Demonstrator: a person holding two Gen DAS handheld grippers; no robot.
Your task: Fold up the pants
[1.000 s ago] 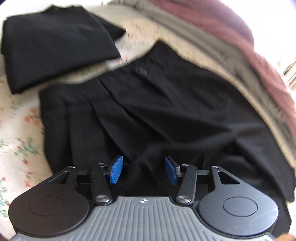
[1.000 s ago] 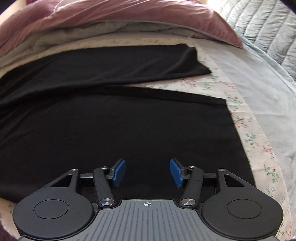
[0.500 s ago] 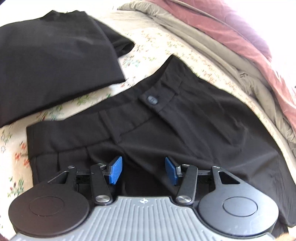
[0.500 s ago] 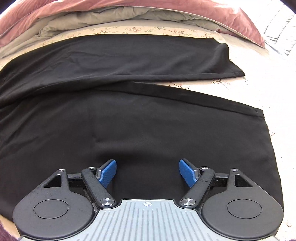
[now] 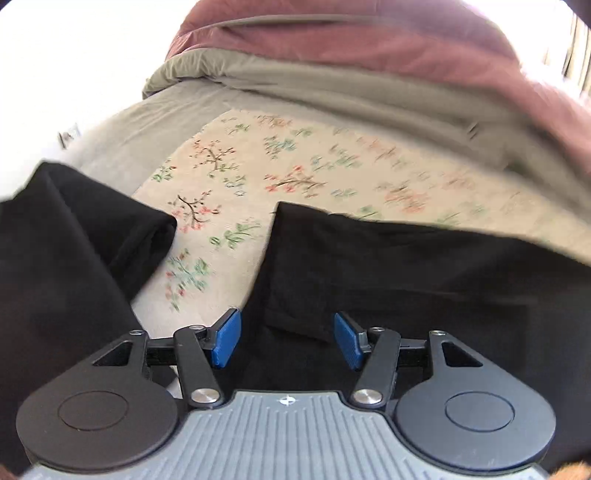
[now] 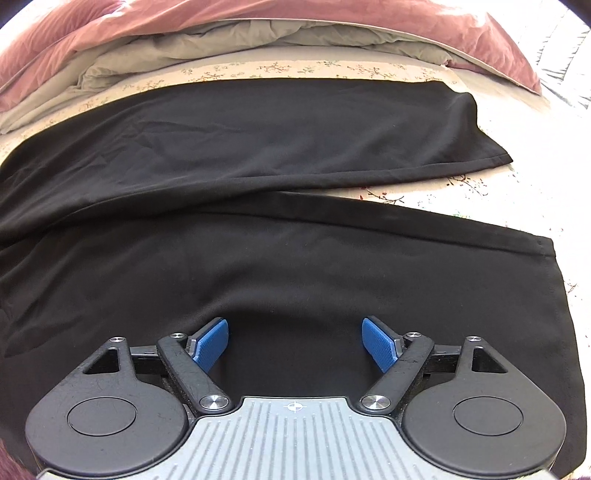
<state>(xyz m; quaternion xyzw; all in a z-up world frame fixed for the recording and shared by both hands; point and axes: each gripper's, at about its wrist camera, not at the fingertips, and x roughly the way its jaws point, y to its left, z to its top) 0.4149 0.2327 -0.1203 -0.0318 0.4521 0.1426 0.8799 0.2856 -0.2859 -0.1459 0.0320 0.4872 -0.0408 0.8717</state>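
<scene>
The black pants (image 6: 295, 221) lie flat on the floral sheet (image 5: 280, 166). The left gripper (image 5: 286, 341) is opening over the waist corner, gripping nothing. The right gripper (image 6: 295, 345) stands wide apart (empty) above the near leg.

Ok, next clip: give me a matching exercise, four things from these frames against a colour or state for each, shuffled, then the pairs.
Things:
1. pants
2. bedsheet
3. duvet
4. right tool

Colour or state:
A. pinkish-maroon, bunched at the far side of the bed
B. open, nothing gripped, black cloth beneath
C. black, laid out flat, legs apart at the hems
D. cream with a floral print

Pairs: 1-C, 2-D, 3-A, 4-B
</scene>
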